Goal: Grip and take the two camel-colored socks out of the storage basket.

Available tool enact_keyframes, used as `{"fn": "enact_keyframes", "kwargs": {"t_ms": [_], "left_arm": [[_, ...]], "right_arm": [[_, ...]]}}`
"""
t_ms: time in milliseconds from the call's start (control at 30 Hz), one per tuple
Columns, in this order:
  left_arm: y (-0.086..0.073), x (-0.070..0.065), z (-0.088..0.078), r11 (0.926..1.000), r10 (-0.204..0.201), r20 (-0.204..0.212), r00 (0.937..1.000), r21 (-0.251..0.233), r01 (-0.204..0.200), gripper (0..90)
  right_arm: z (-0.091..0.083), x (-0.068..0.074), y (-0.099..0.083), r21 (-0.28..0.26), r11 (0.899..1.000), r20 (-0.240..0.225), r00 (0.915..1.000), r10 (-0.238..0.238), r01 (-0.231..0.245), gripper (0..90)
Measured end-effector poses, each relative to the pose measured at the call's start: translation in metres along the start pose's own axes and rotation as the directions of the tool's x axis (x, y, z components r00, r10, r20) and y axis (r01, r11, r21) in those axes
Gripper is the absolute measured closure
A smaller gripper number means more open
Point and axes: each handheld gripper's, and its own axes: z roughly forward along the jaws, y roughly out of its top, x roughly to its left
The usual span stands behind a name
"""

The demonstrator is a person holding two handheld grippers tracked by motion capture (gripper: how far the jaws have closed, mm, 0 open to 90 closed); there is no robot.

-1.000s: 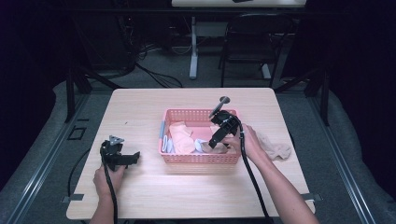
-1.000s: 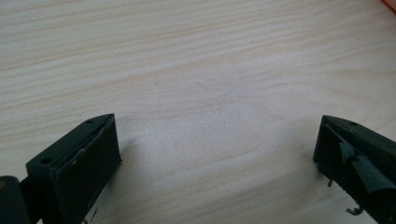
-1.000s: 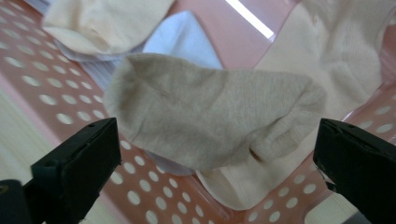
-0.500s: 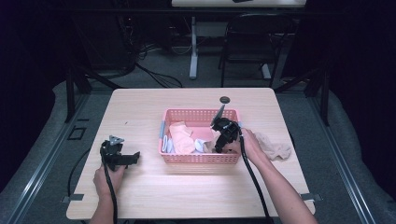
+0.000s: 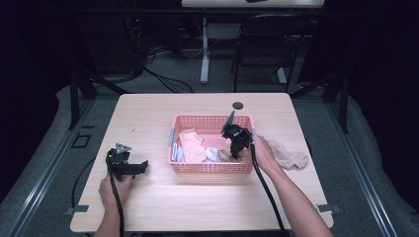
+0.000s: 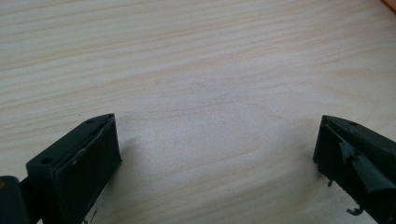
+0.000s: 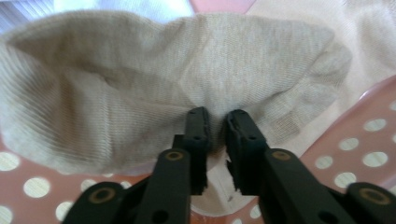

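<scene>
Right hand-held gripper [image 7: 215, 122] pinches beige sock [image 7: 140, 93] (inside pink basket [image 7: 373, 140])

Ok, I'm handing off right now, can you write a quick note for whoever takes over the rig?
Right gripper: down in the pink basket, jaws just closed, pinching a beige sock.
Left gripper: open, nothing in it, low over the bare table left of the basket.
Another beige sock lies on the table right of the basket; more socks remain inside.
Done: sock gripped. Left: lift it out.

Ribbed knit sock [image 7: 154, 88], perforated, seemingly plastic basket [image 5: 212, 168], matt wood table [image 5: 148, 113]
</scene>
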Motion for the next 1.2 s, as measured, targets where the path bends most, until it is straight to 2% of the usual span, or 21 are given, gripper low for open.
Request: {"fn": "enact_keyframes", "kwargs": {"t_ms": [67,100,133,167,200,300,367,400,567,800,833,867,967,1000,1200], "left_arm": [[0.0,0.0,0.0,1.0,0.0,0.0,1.0,0.0,0.0,0.0],[0.0,0.0,0.0,1.0,0.0,0.0,1.0,0.0,0.0,0.0],[0.0,0.0,0.0,1.0,-0.001,0.0,1.0,0.0,0.001,0.0],[0.0,0.0,0.0,1.0,0.0,0.0,1.0,0.0,0.0,0.0],[0.0,0.0,0.0,1.0,-0.001,0.0,1.0,0.0,0.001,0.0],[0.0,0.0,0.0,1.0,0.0,0.0,1.0,0.0,0.0,0.0],[0.0,0.0,0.0,1.0,-0.001,0.0,1.0,0.0,0.001,0.0],[0.0,0.0,0.0,1.0,-0.001,0.0,1.0,0.0,0.001,0.0],[0.0,0.0,0.0,1.0,0.0,0.0,1.0,0.0,0.0,0.0],[0.0,0.0,0.0,1.0,-0.003,-0.001,1.0,-0.002,0.003,0.0],[0.0,0.0,0.0,1.0,-0.003,-0.001,1.0,-0.002,0.003,0.0],[0.0,0.0,0.0,1.0,-0.003,-0.001,1.0,-0.003,0.003,0.0],[0.0,0.0,0.0,1.0,-0.003,-0.001,1.0,-0.002,0.003,0.0],[0.0,0.0,0.0,1.0,-0.004,0.0,1.0,-0.003,0.004,0.0],[0.0,0.0,0.0,1.0,-0.004,0.0,1.0,-0.003,0.004,0.0]], "right_arm": [[-0.001,0.001,-0.001,-0.026,1.0,-0.011,0.9998,0.015,-0.016,81.6],[-0.004,0.0,-0.002,-0.02,1.0,-0.009,0.9999,0.003,-0.004,82.2],[-0.003,0.002,-0.004,-0.069,0.997,-0.019,0.9992,0.036,-0.037,82.4],[-0.007,0.0,-0.003,-0.039,0.999,-0.013,0.9999,0.011,-0.011,82.5],[-0.01,-0.001,-0.005,-0.069,0.997,-0.015,0.9998,0.015,-0.016,82.6],[-0.015,-0.001,-0.007,-0.098,0.995,-0.027,0.9992,0.03,-0.032,82.6],[-0.022,-0.004,-0.008,-0.096,0.995,-0.044,0.9989,0.014,-0.018,82.5],[-0.024,-0.002,-0.009,-0.119,0.992,-0.057,0.9978,0.033,-0.039,82.6],[-0.039,-0.002,-0.012,-0.149,0.988,-0.061,0.9979,0.022,-0.03,82.5],[-0.053,-0.006,-0.016,-0.177,0.984,-0.073,0.9971,0.02,-0.033,82.6],[-0.056,-0.007,-0.017,-0.168,0.986,-0.063,0.998,0.007,-0.018,82.6],[-0.058,-0.007,-0.017,-0.181,0.983,-0.06,0.9981,0.012,-0.023,82.6],[-0.064,-0.008,-0.019,-0.186,0.982,-0.081,0.9967,0.014,-0.028,82.7],[-0.064,-0.008,-0.02,-0.203,0.978,-0.088,0.9959,0.019,-0.037,82.7],[-0.074,-0.011,-0.021,-0.213,0.976,-0.079,0.9967,0.016,-0.033,82.9]]}}
